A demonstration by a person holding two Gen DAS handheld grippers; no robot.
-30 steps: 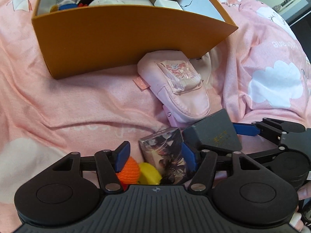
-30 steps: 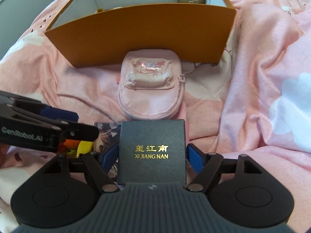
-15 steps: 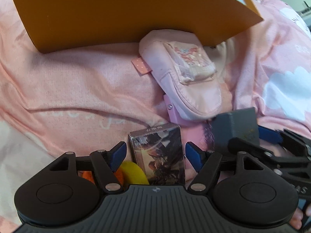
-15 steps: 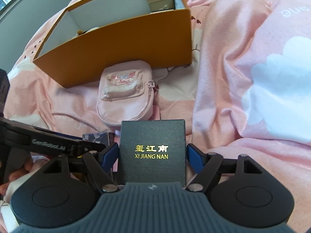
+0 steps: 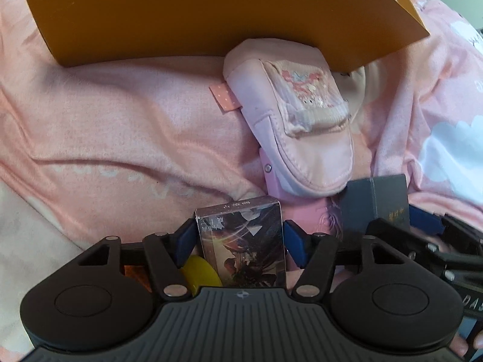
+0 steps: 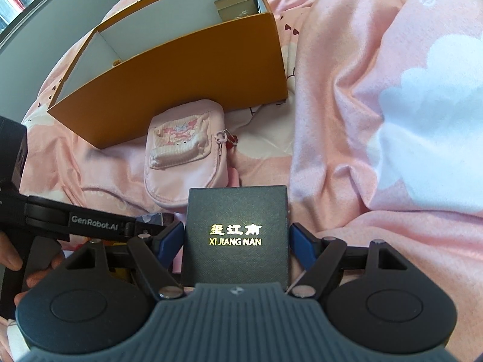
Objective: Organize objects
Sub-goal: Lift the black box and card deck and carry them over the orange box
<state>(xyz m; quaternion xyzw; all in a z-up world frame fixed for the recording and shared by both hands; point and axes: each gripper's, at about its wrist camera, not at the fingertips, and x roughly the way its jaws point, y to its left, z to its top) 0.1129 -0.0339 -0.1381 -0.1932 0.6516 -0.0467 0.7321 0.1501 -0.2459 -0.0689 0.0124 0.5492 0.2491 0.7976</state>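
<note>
My left gripper (image 5: 240,242) is shut on a printed card box (image 5: 241,241), held above the pink bedding. My right gripper (image 6: 237,239) is shut on a dark box (image 6: 237,235) with gold "XI JIANG NAN" lettering; it also shows at the right of the left wrist view (image 5: 375,205). An open orange box (image 6: 181,60) lies ahead, with a gold box (image 6: 237,7) in its far right corner. A pink pouch (image 6: 185,157) lies against the orange box's front wall, also in the left wrist view (image 5: 295,126).
A yellow object (image 5: 200,273) and an orange one (image 5: 135,273) lie under my left gripper. A pink flat item (image 5: 311,214) lies below the pouch. Rumpled pink bedding (image 6: 392,105) with white clouds rises to the right. The left gripper's body (image 6: 75,223) crosses the right wrist view.
My left gripper has closed on the card box and lifted it toward the orange box. My right gripper has carried the dark box up and to the right.
</note>
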